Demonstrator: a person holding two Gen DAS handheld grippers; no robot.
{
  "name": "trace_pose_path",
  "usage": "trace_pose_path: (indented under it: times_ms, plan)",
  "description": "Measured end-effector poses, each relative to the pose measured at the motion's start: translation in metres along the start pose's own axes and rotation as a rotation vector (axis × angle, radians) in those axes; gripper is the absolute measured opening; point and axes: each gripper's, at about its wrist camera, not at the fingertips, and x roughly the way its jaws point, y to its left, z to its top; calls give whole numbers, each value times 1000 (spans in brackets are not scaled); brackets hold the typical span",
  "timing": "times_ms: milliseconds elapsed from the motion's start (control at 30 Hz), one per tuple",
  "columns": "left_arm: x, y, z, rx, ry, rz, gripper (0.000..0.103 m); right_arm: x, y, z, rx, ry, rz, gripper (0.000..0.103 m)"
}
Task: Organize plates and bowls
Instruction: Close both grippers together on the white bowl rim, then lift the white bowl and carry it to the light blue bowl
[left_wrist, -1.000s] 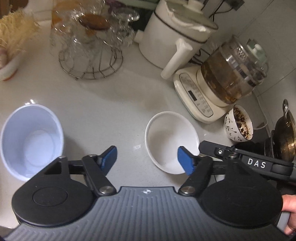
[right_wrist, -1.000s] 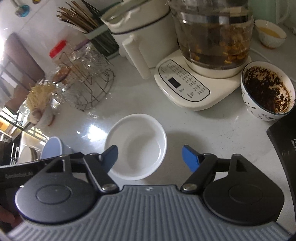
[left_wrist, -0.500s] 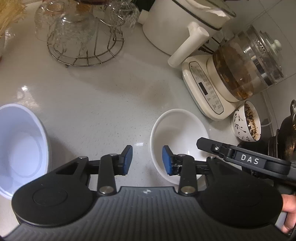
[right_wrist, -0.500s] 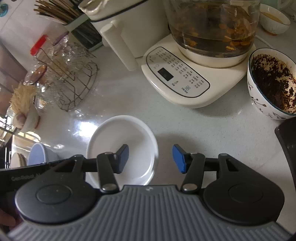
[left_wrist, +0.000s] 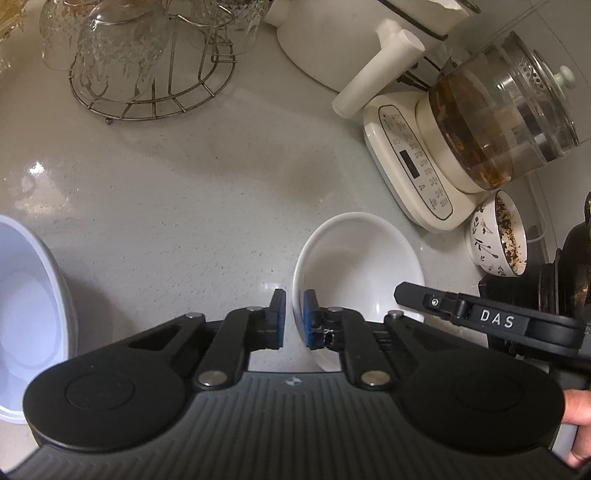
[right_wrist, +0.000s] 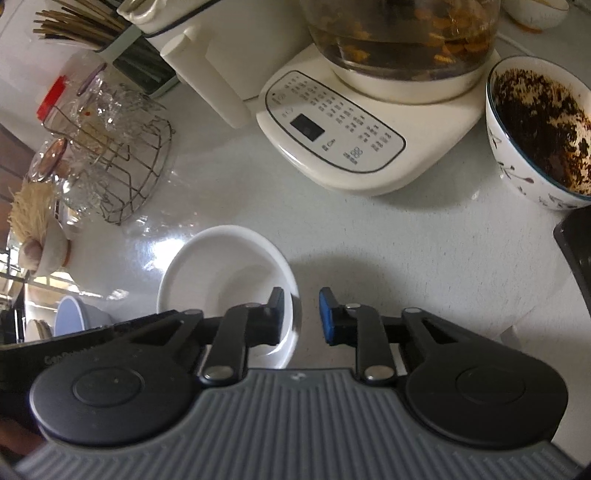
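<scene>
White bowl (left_wrist: 360, 266): upright on the counter (left_wrist: 192, 206), mouth up, round, no long axis.
Left gripper (left_wrist: 294, 319): fingers clamped across the bowl's near-left rim, one pad inside, one outside.
Right gripper (right_wrist: 302, 314): jaws closing astride the opposite rim; a gap shows at the outer pad (right_wrist: 327, 317).
Blue-white bowl (left_wrist: 26, 317): upright, well apart to the left.
Edges: kettle base (left_wrist: 410, 162) and patterned bowl (left_wrist: 498, 236) near behind-right.
Open room: bare counter between the bowls, up to the wire glass rack (left_wrist: 155, 85).

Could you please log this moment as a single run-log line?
left gripper: shut on white bowl rim | right gripper: closing, opposite rim between fingers | white bowl: upright on counter
</scene>
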Motion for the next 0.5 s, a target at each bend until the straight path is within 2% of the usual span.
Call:
trace_pose_path:
  times_ms: [167,500]
  plan:
    - [-2,0,-1,19,1,-4,12,-1,2,1,-1,-7,7,11]
    - [-7,0,0,35,-3,-6,12,-6,9,1,-7,-14,11,11]
